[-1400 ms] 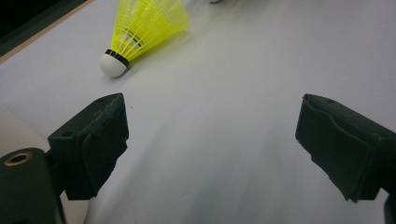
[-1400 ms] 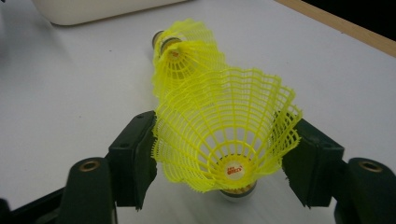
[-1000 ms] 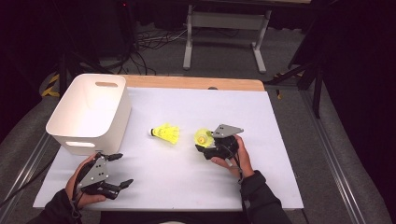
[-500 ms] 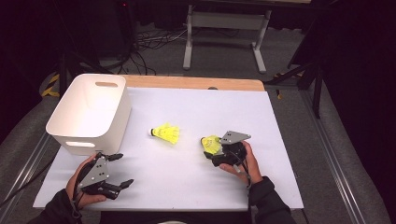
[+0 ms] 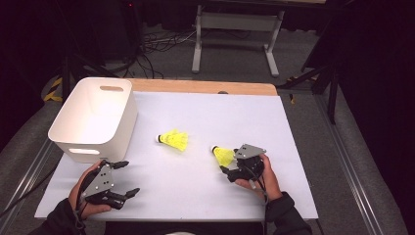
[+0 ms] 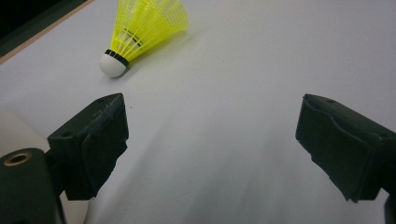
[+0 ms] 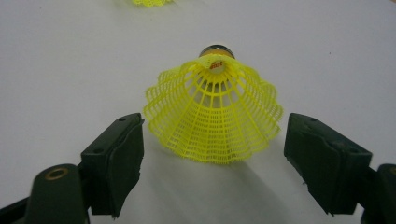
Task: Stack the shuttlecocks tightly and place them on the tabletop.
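We are looking down on white-covered worktop (image 5: 205, 122). Left gripper (image 5: 126, 177) resting near front left edge, jaws standing wide apart, nothing between them. We are seeing yellow mesh-skirted shuttlecock with white cork tip (image 6: 142, 30) lying on its side ahead of it, near white plastic handled bin (image 5: 95, 117). Right gripper (image 7: 212, 154) sitting at front right, jaws apart, flanking skirt of second yellow plastic shuttlecock (image 7: 215, 114) without touching.
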A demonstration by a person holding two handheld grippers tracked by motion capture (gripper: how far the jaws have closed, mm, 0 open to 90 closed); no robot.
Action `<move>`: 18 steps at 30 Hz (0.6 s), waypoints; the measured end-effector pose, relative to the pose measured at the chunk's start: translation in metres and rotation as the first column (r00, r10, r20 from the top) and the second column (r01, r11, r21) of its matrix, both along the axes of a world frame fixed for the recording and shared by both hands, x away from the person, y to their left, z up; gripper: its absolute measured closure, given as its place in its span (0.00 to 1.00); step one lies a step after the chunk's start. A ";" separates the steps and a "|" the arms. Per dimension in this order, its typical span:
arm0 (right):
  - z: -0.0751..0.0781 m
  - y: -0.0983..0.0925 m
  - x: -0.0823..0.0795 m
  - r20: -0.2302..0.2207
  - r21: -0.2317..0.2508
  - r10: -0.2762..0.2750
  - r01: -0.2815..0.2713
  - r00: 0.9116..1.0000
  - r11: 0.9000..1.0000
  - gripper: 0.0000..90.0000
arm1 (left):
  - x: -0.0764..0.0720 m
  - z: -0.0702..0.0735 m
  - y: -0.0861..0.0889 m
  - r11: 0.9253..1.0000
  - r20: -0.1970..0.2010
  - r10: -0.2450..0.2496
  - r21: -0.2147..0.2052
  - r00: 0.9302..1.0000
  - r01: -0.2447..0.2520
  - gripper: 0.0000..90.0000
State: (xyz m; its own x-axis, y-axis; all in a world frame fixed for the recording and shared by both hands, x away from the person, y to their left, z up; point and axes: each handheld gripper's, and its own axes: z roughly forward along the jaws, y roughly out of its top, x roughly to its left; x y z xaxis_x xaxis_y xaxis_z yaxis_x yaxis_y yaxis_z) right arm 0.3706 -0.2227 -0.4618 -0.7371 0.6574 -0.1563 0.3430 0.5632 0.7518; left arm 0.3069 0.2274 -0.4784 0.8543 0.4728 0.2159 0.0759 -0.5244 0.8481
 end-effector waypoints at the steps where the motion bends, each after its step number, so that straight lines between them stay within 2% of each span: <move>1: 0.001 -0.001 -0.001 0.002 0.003 -0.005 0.005 1.000 1.000 0.23 | 0.000 0.000 0.000 1.000 0.001 0.000 0.001 1.000 0.000 0.11; 5: 0.007 -0.005 -0.011 0.029 -0.008 -0.034 0.035 0.999 0.999 0.24 | 0.000 0.000 0.001 1.000 -0.001 0.003 -0.004 1.000 -0.003 0.11; 7: 0.010 -0.006 -0.018 0.031 -0.029 -0.059 0.060 0.998 0.998 0.26 | -0.001 0.001 0.001 1.000 -0.002 0.003 -0.007 1.000 -0.003 0.11; 9: 0.012 -0.006 -0.024 0.034 -0.016 -0.059 0.060 0.998 0.998 0.28 | -0.001 0.001 0.001 1.000 0.003 0.002 -0.003 1.000 -0.002 0.11; 11: 0.013 -0.005 -0.030 0.026 0.004 -0.047 0.047 0.999 0.999 0.30 | -0.001 0.001 0.001 1.000 0.009 0.000 -0.001 1.000 0.000 0.11; 14: 0.010 0.002 -0.037 0.015 0.000 -0.008 0.008 1.000 1.000 0.33 | -0.001 0.002 0.001 1.000 0.010 0.003 -0.003 1.000 -0.003 0.11; 18: 0.006 0.013 -0.036 -0.009 0.020 0.013 -0.013 1.000 1.000 0.41 | -0.001 0.002 0.001 1.000 0.012 0.003 0.001 1.000 -0.003 0.11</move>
State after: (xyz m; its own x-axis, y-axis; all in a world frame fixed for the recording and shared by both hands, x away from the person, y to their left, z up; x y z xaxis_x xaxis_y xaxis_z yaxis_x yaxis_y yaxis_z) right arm 0.3343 -0.2099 -0.4563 -0.7471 0.6506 -0.1362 0.3424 0.5524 0.7600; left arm 0.3061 0.2288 -0.4766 0.8503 0.4748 0.2270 0.0666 -0.5250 0.8485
